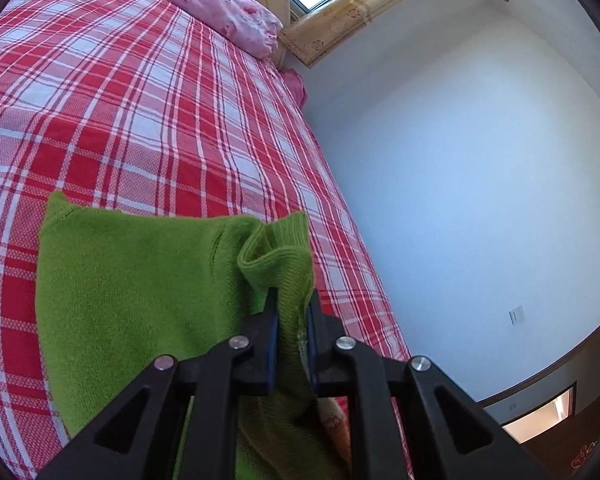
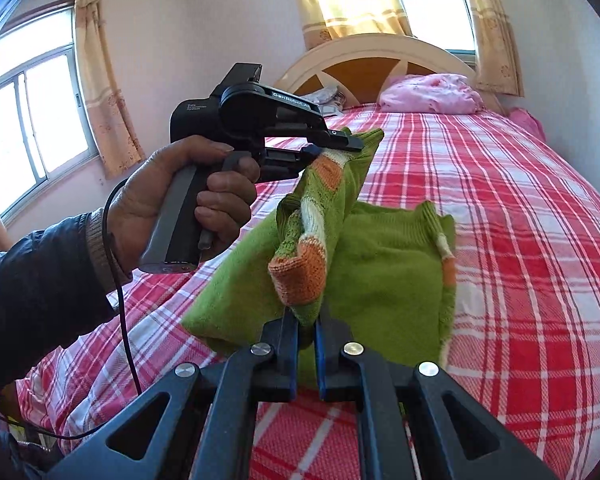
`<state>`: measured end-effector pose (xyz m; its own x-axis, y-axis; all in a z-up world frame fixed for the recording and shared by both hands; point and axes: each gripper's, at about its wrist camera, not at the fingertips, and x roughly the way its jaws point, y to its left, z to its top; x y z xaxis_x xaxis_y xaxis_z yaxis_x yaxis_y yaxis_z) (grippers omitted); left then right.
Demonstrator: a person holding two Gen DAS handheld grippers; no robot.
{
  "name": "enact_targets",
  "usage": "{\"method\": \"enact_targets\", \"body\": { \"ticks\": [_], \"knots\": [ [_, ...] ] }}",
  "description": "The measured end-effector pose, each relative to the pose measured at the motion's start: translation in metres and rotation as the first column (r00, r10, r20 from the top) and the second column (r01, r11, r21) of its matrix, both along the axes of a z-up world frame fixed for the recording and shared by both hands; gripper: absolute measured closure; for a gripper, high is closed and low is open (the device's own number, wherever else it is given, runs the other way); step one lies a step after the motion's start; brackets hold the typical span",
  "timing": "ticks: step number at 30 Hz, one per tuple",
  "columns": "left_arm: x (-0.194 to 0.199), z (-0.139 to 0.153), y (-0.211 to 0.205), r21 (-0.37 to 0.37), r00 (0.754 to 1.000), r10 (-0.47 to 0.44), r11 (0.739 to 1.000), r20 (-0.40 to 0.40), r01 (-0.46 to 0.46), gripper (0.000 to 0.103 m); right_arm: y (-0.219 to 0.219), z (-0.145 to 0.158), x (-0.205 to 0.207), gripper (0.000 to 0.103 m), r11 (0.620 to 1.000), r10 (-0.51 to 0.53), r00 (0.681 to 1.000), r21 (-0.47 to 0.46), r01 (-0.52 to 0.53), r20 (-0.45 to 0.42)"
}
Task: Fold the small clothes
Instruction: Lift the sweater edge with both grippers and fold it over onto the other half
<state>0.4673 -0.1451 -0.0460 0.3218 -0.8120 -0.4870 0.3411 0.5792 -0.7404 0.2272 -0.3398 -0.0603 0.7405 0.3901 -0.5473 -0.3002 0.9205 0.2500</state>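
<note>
A small green knit sweater (image 1: 140, 276) with orange and white striped trim lies partly on the red plaid bed (image 1: 148, 112). My left gripper (image 1: 292, 300) is shut on a ribbed green edge of it and lifts that part off the bed. In the right wrist view the left gripper (image 2: 336, 142) holds the upper end of a raised sleeve. My right gripper (image 2: 307, 316) is shut on the sleeve's lower end, by its orange cuff (image 2: 300, 276). The sweater's body (image 2: 388, 272) lies flat on the bed behind.
A pink pillow (image 2: 432, 94) lies at the wooden headboard (image 2: 380, 60). A white wall (image 1: 460, 160) runs along the bed's right side. Windows with yellow curtains (image 2: 100, 80) stand to the left and behind the headboard. A cable (image 2: 124, 320) hangs from the left handle.
</note>
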Motion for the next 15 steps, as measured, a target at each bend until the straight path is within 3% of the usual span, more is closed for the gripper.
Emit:
{"method": "enact_targets", "body": {
  "ticks": [11, 15],
  "knots": [
    [-0.006, -0.011, -0.05, 0.07, 0.998, -0.061, 0.996, -0.008, 0.062, 0.091, -0.033, -0.026, -0.009, 0.097, 0.997, -0.055, 0.994, 0.049, 0.06, -0.09],
    [-0.005, -0.016, -0.068, 0.129, 0.997, -0.077, 0.989, 0.004, 0.076, 0.091, -0.043, -0.04, -0.004, 0.097, 0.993, -0.059, 0.988, 0.095, 0.073, -0.142]
  ]
}}
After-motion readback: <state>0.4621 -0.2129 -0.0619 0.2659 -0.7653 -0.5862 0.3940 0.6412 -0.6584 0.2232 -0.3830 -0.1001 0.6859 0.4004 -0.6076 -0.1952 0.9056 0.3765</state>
